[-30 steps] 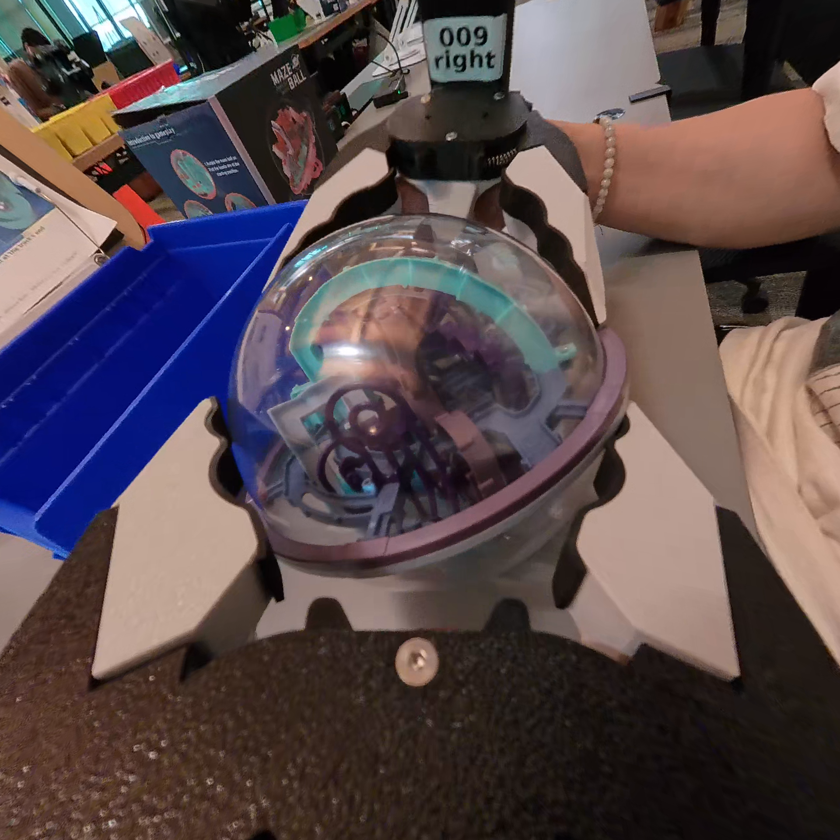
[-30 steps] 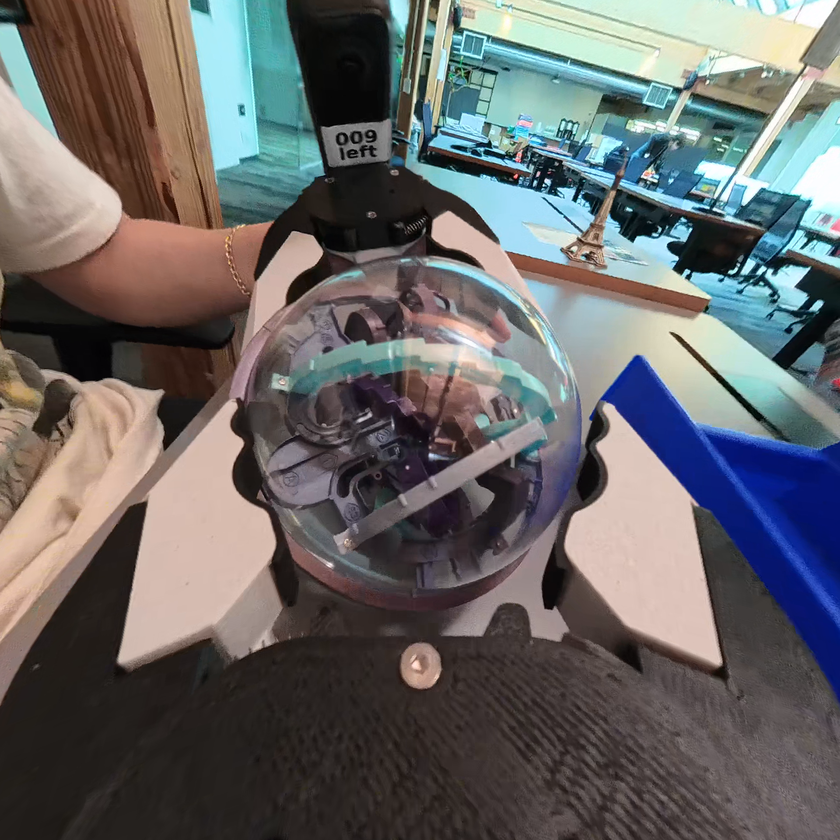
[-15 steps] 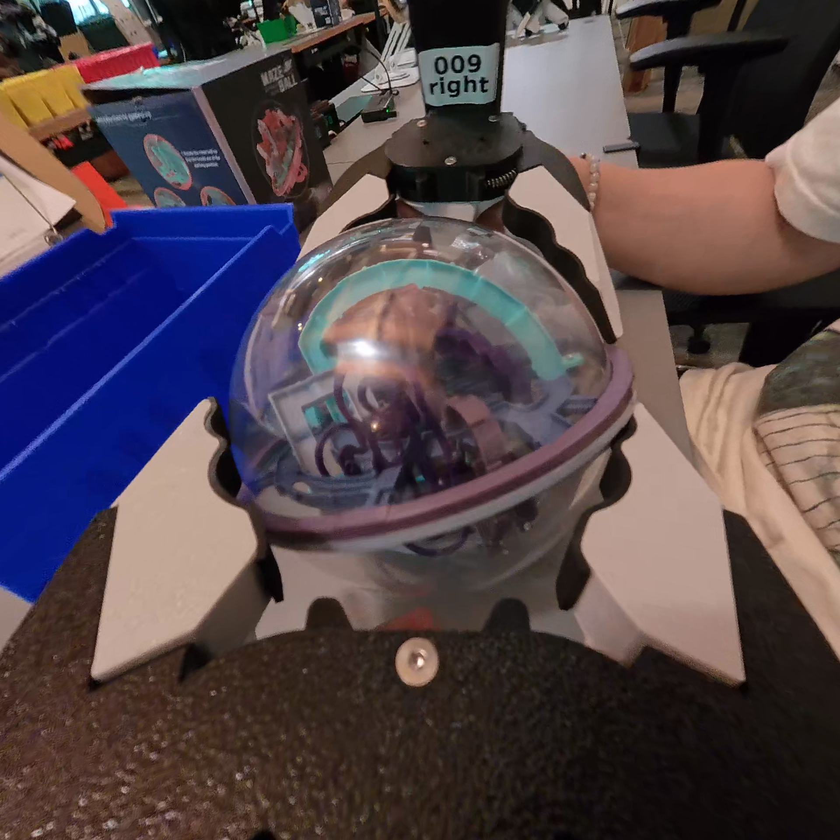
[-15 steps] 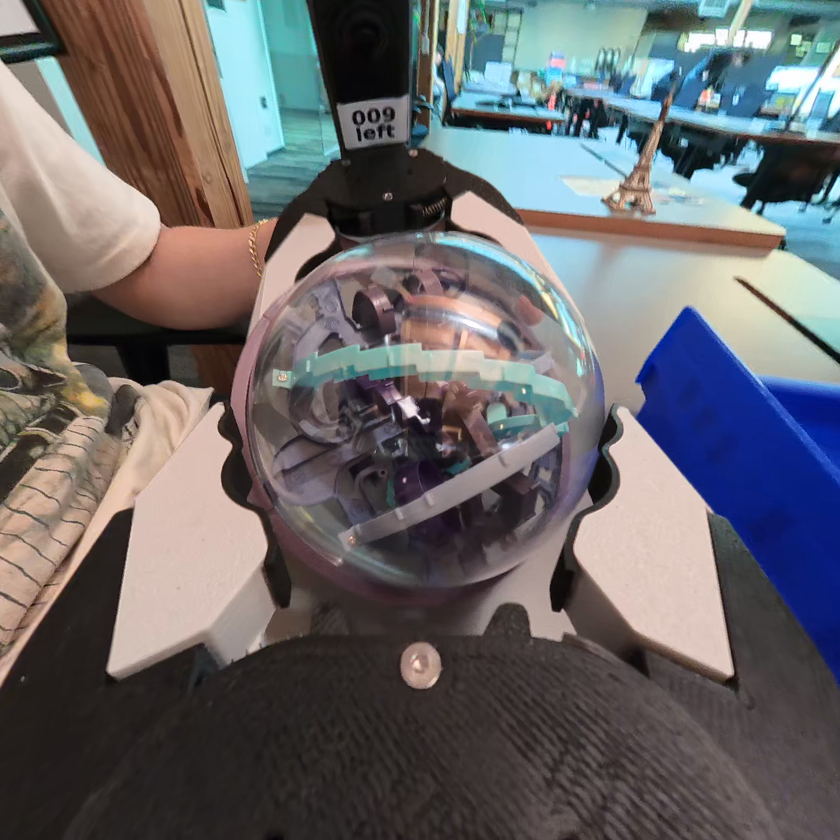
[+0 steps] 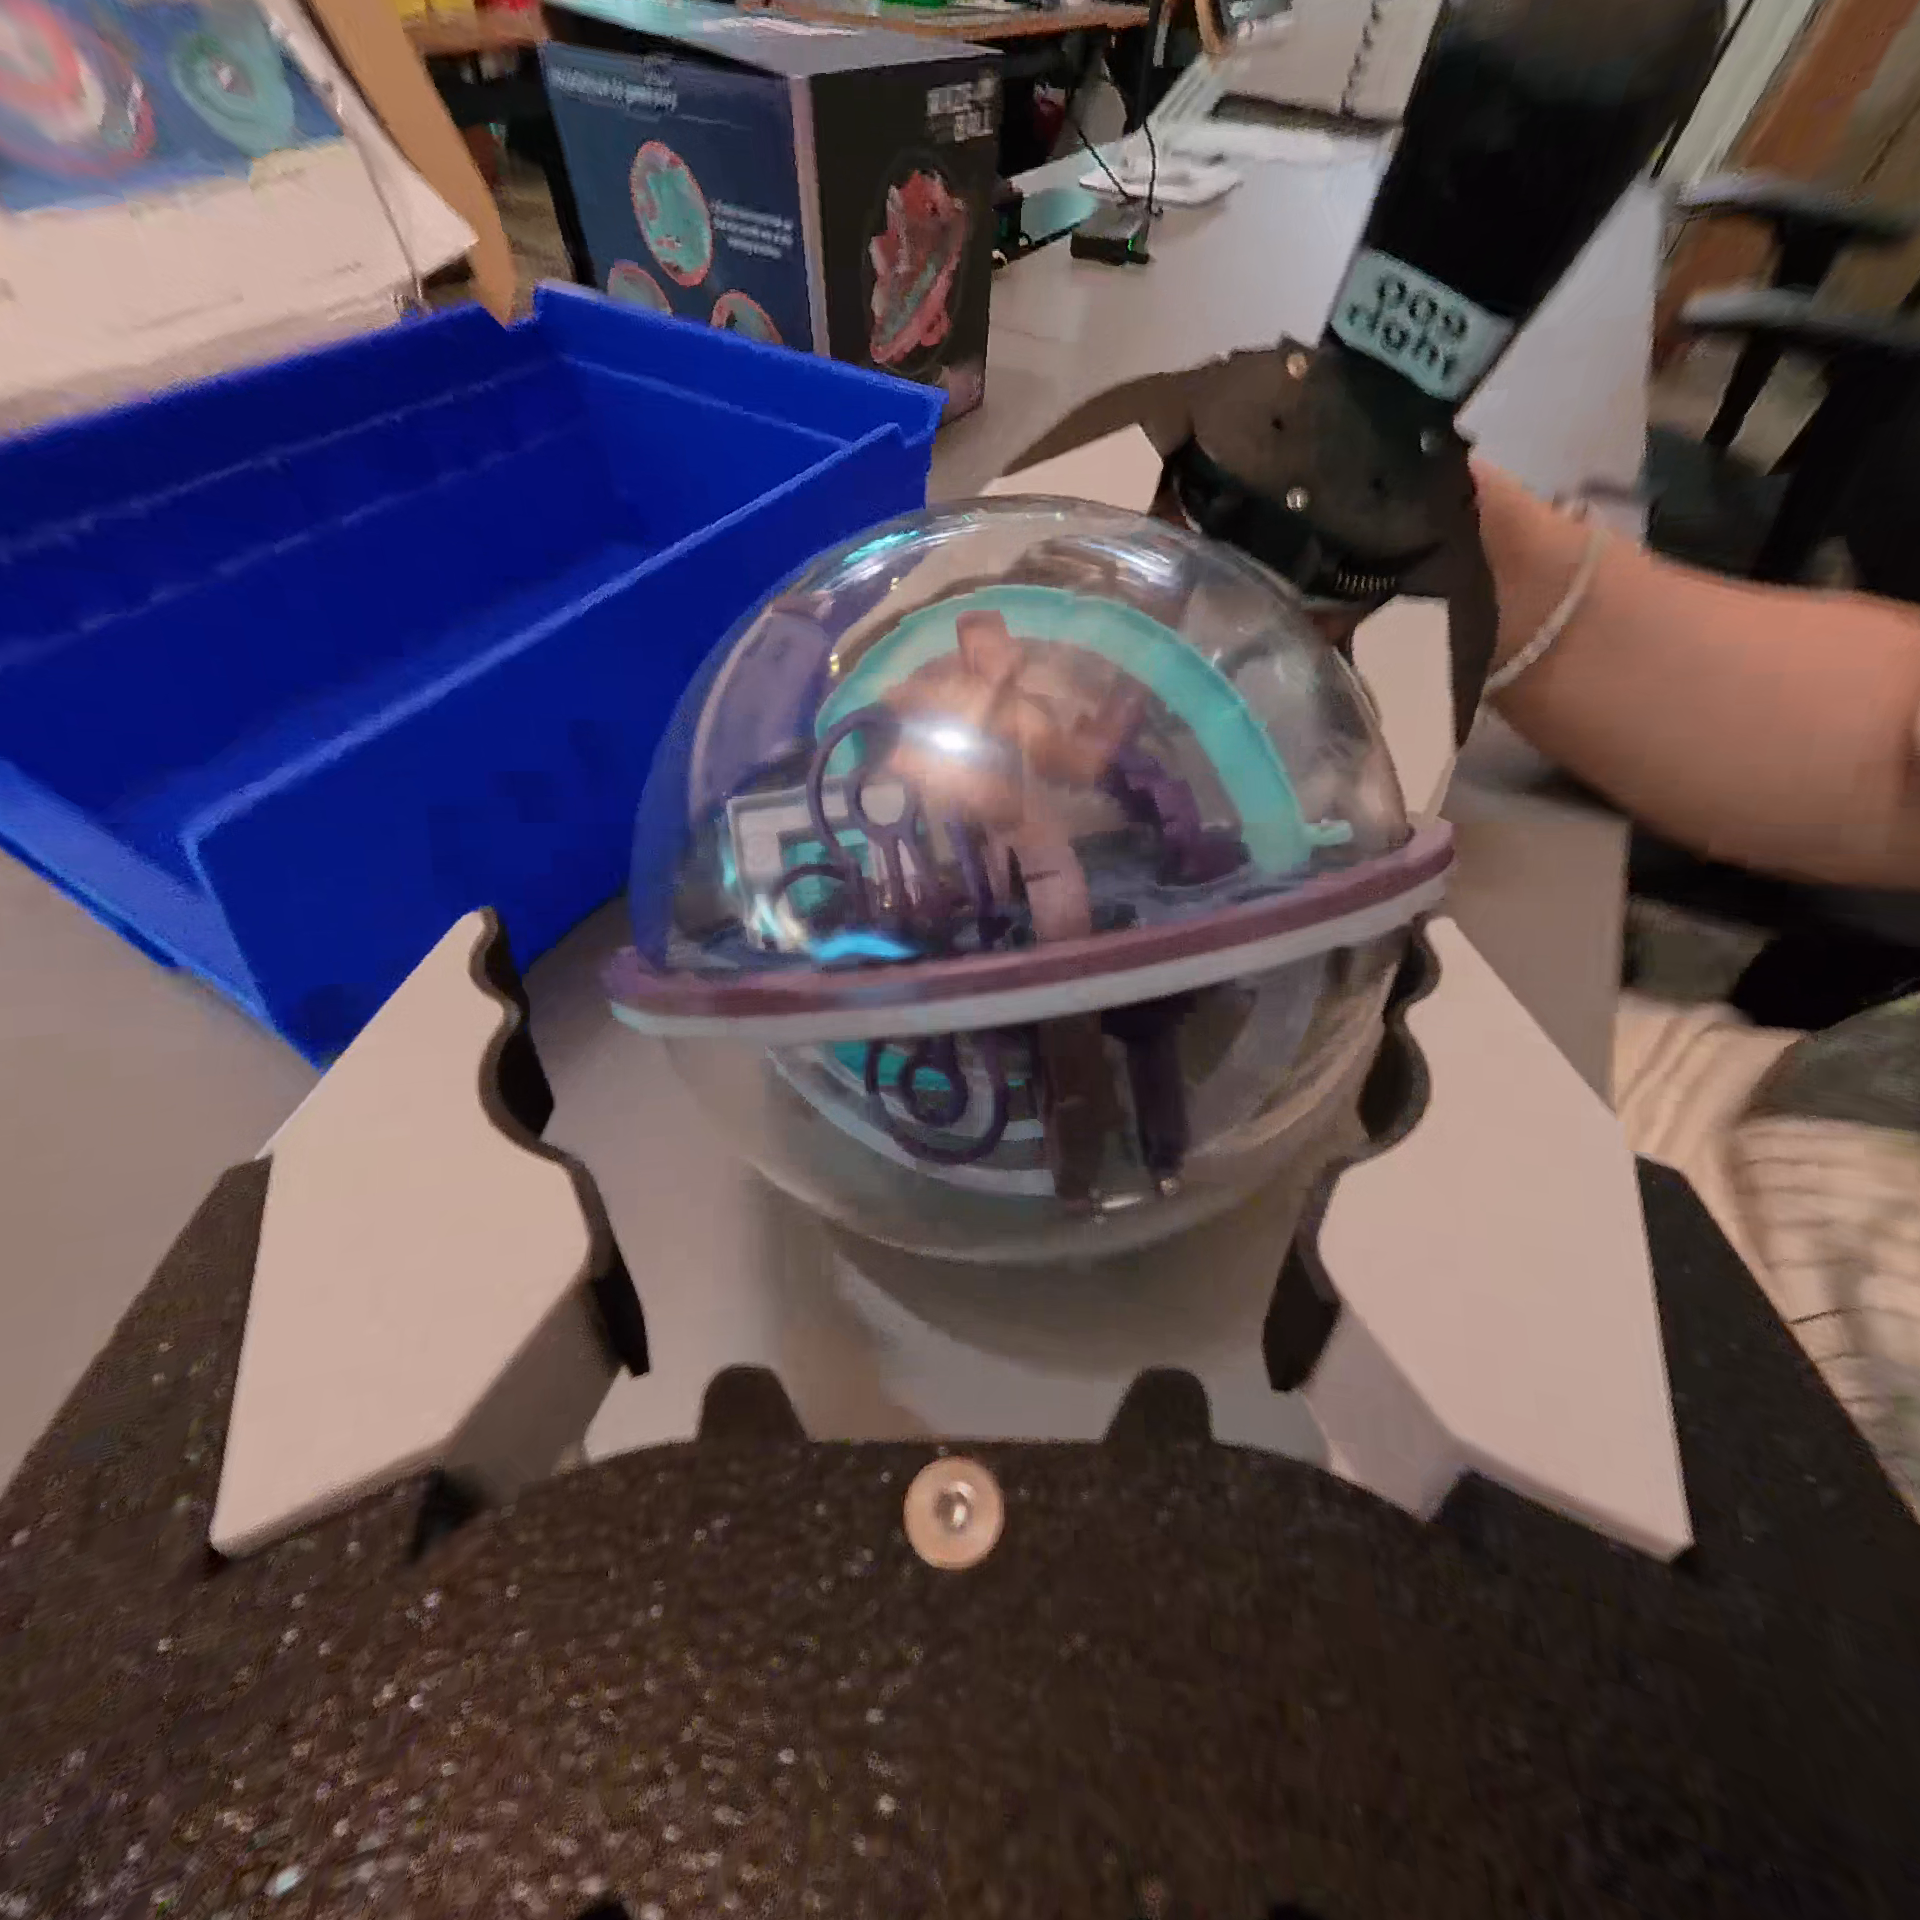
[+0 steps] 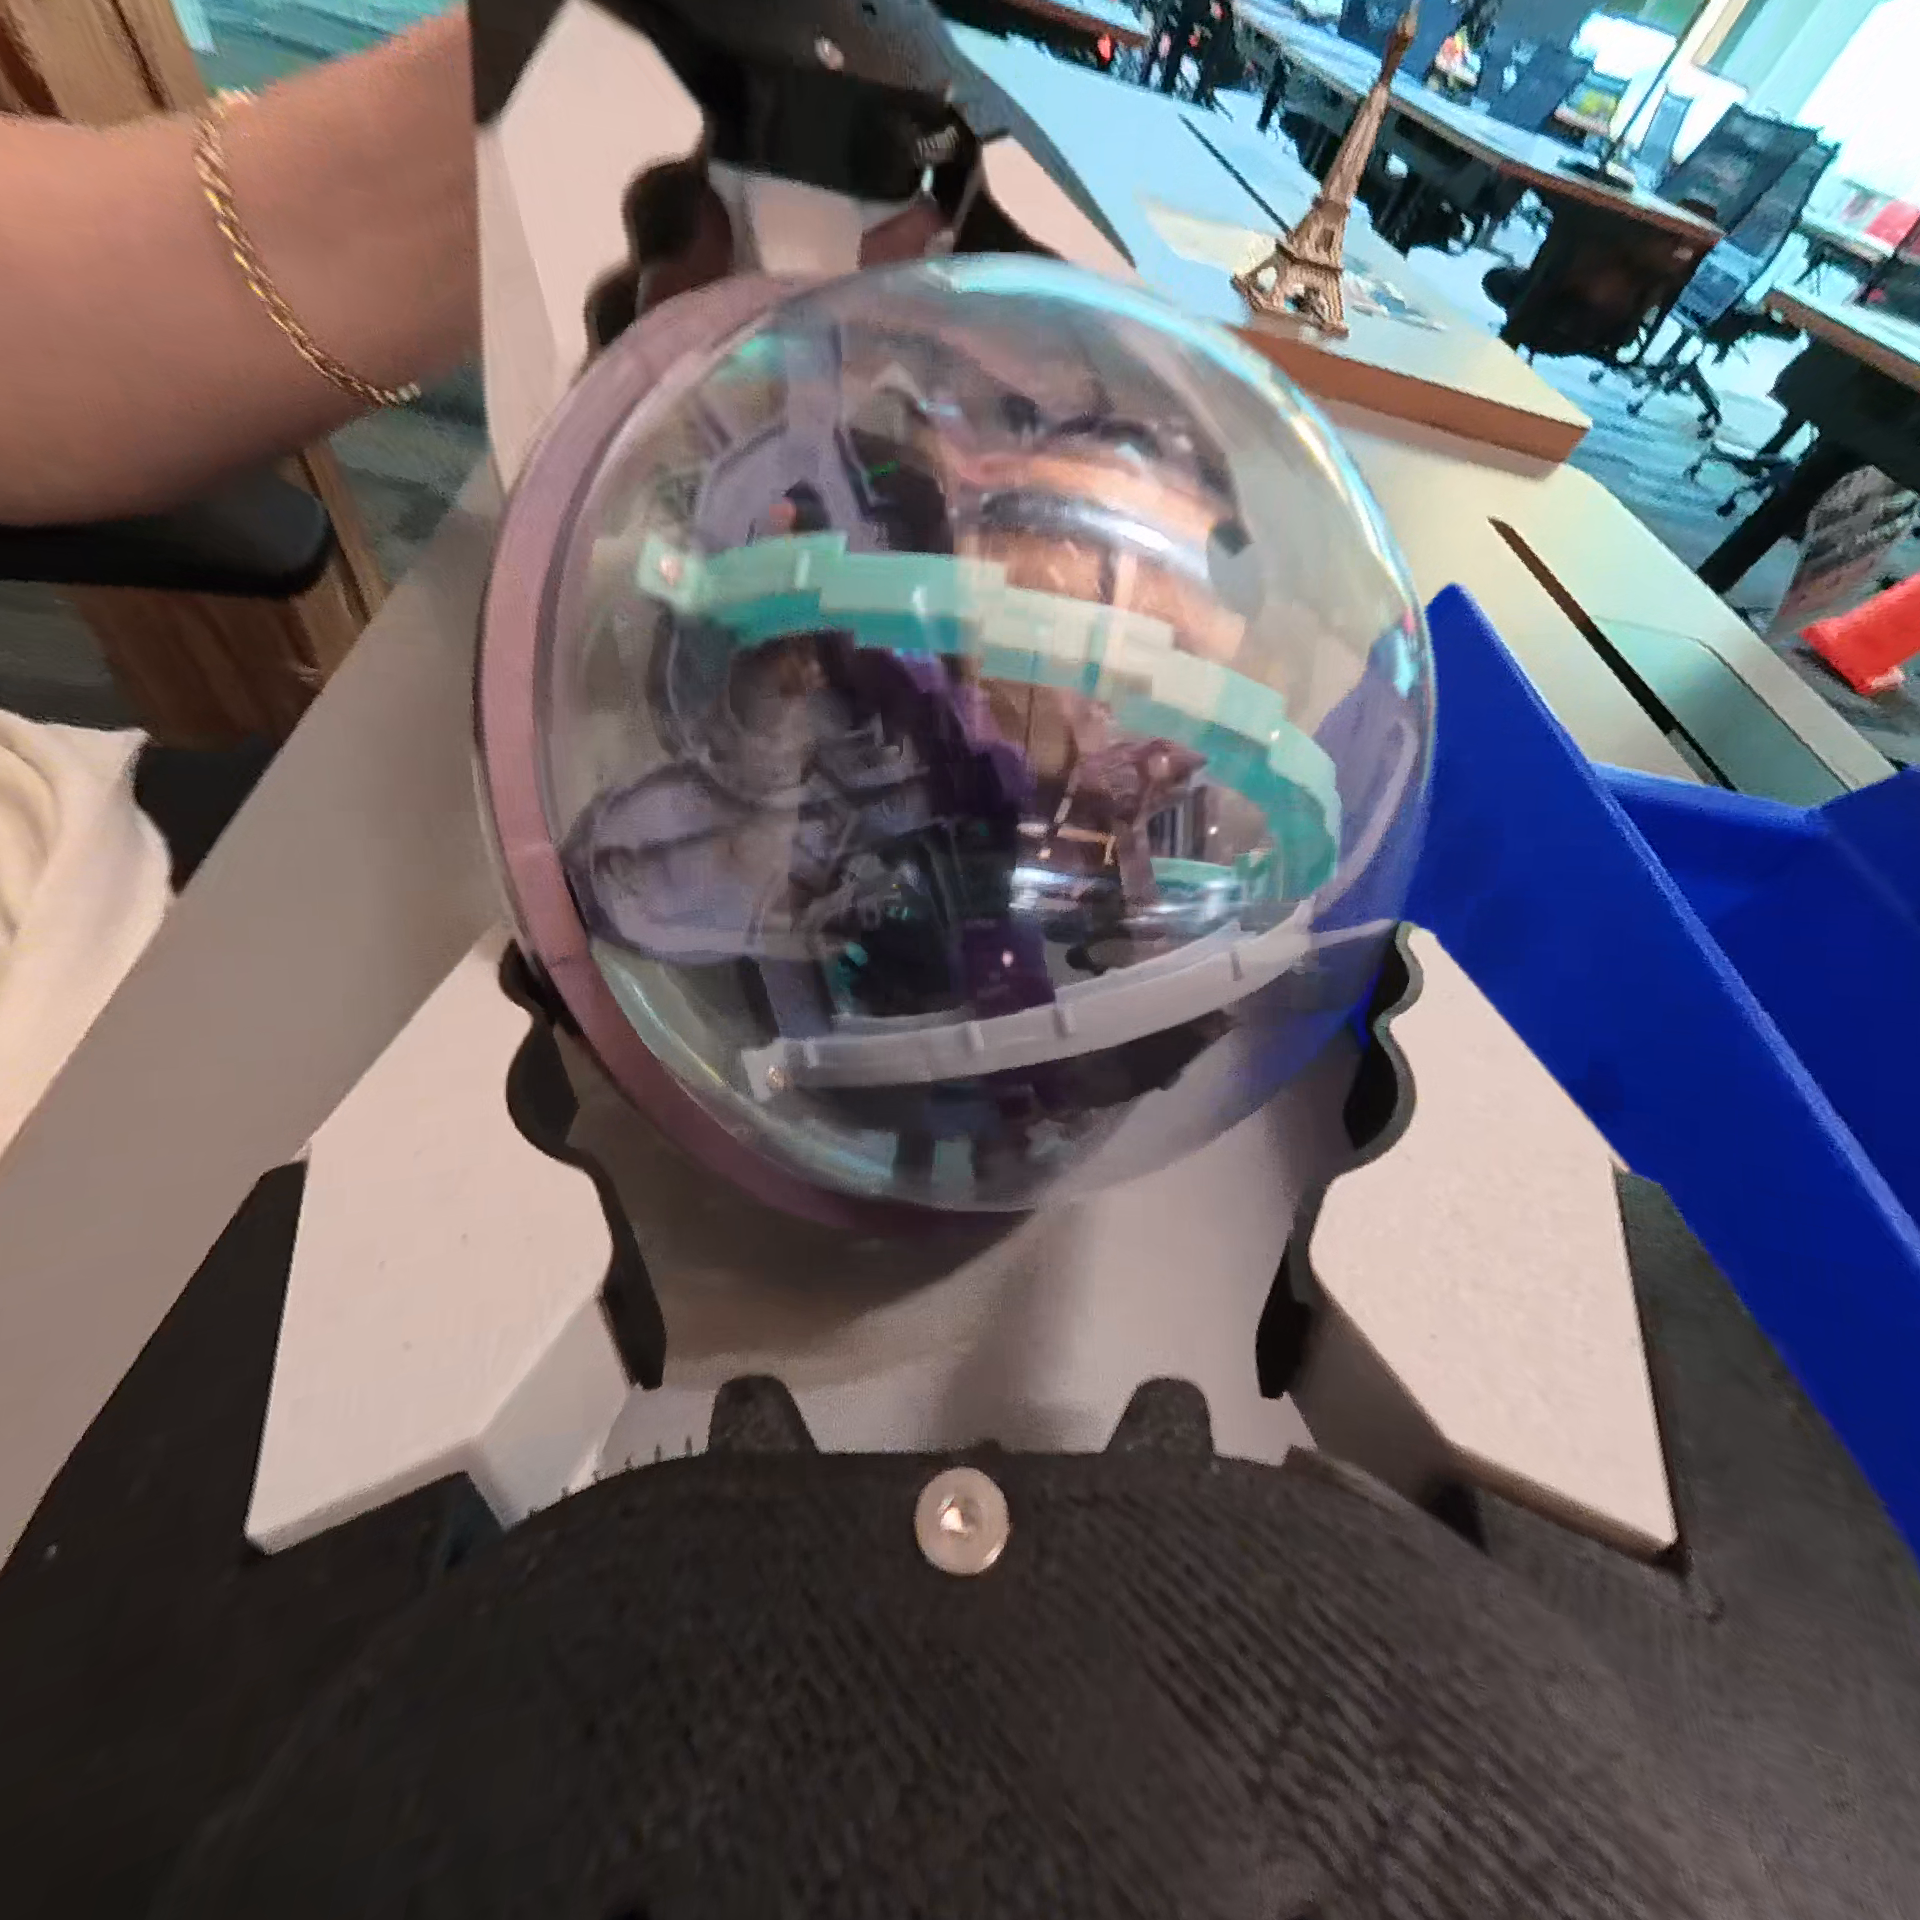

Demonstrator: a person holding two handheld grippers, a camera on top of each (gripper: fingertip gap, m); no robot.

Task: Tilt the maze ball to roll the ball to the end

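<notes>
I count one maze ball (image 5: 1023, 883), a clear sphere with a purple seam ring. Two grippers of mine: the left gripper (image 5: 956, 1049) and the right gripper (image 6: 956, 1039). One blue bin (image 5: 436, 582). One printed maze-ball box (image 5: 779, 197). One small tower model (image 6: 1314, 239). Two bracelets: a pale one (image 5: 1548, 613) and a gold chain (image 6: 281, 281)

Open office, long desks (image 6: 1538, 197) (black chairs (image 6: 1756, 208)), wooden post (image 6: 94, 42)
</notes>
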